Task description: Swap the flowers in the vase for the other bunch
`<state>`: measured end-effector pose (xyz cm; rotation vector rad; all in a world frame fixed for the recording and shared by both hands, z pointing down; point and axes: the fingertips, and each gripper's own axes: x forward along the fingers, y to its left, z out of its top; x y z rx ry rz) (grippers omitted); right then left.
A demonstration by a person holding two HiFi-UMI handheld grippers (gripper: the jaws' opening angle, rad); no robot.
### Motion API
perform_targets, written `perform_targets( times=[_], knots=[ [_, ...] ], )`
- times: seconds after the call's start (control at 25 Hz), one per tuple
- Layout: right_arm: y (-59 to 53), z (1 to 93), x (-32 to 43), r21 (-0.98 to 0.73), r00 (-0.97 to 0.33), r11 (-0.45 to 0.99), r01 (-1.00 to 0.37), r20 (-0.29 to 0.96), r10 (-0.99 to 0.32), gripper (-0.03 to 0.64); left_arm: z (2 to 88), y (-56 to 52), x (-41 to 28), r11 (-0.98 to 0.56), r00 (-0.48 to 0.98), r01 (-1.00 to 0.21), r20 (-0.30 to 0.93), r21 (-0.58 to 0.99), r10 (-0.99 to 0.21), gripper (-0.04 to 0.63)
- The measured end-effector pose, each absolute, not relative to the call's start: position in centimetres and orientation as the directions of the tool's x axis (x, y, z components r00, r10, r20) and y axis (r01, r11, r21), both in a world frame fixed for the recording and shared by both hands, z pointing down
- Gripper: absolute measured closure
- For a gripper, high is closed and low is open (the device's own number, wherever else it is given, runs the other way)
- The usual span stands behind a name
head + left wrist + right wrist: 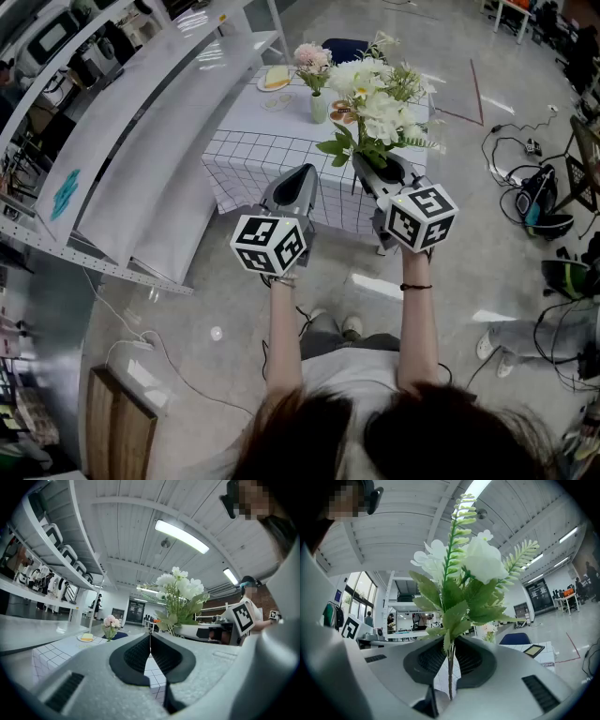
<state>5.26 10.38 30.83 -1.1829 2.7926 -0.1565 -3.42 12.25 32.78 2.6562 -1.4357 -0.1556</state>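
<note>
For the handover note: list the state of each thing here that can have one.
left gripper, shut, empty.
right gripper, shut on the stems of the white bunch.
white bunch, upright, held in the air.
vase, upright on the table.
pink flowers, in the vase, not yet swapped.
</note>
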Motion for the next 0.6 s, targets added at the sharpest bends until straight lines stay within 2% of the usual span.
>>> perform_targets(
  times=[0.6],
  knots=[
    [10.39, 31.23, 5.41, -0.157, -0.700, 0.696, -0.701, -0.041, -0.713, 0.563, 33.50, 12.51, -3.34, -0.527, 0.534, -0.833, -0.005, 0.171, -0.846, 0.581]
  ],
)
